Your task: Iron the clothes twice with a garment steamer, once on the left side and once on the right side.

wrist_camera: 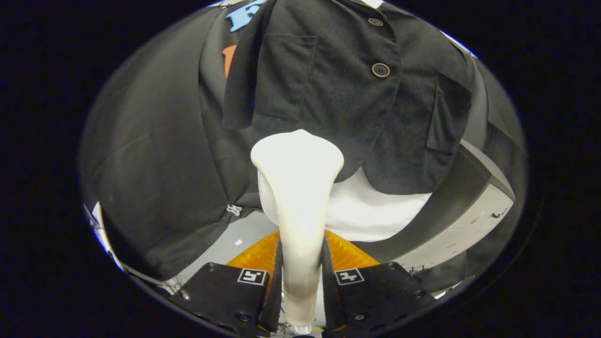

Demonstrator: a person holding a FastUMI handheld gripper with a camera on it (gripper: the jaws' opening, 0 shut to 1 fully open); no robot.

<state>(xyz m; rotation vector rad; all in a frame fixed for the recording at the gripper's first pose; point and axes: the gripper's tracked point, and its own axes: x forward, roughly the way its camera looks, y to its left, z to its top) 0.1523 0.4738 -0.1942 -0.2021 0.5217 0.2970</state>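
Steamer (296,188) clamped by its handle between both gripper (302,277) fingers, head raised toward the hanging jacket (347,94) so steam meets cloth

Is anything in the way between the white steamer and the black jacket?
Nothing visible is. The gripper is shut on the steamer, whose wide head sits just in front of the hanging jacket, near its lower hem.

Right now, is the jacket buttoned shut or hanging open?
Buttoned shut: the jacket front panels overlap, two buttons fastened. The tool is shut on the steamer ahead of its hem.
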